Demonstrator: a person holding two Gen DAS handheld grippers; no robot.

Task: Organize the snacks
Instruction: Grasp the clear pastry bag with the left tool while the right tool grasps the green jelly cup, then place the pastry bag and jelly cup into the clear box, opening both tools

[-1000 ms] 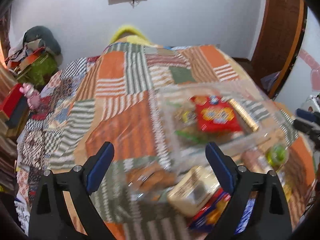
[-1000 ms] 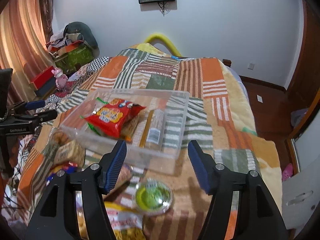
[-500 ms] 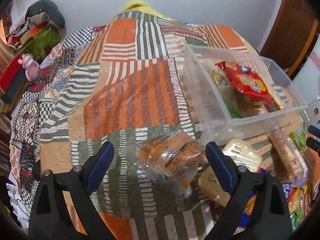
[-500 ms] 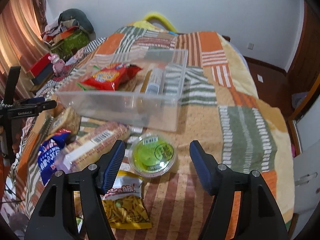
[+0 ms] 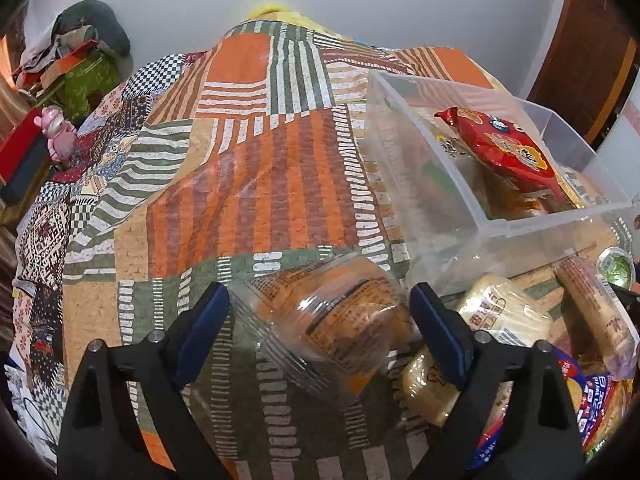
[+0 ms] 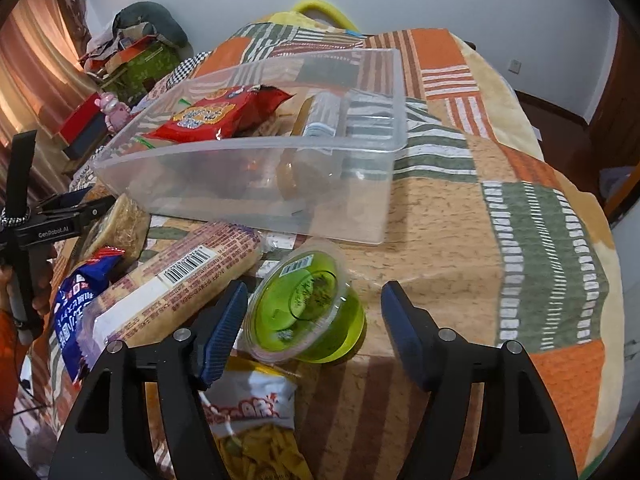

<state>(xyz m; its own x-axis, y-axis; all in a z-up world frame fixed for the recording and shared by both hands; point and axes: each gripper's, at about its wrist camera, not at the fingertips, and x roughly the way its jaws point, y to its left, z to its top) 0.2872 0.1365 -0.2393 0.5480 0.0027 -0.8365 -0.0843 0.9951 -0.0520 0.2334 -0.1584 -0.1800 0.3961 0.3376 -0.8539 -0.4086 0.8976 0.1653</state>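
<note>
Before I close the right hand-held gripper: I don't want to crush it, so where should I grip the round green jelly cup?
Grip the round green clear-plastic jelly cup across its side wall, below the lid rim, coming from above. It lies tilted between the open right hand-held gripper fingers, and the round wall suits opposing pads.

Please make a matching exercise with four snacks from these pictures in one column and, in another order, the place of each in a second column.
1. red bag
2. green cup
3. clear pack of cakes
4. long cracker pack

a. between the open left gripper fingers
b. inside the clear bin
c. between the open right gripper fingers
d. on the quilt, left of the green cup

Pairs: 1-b, 2-c, 3-a, 4-d
</note>
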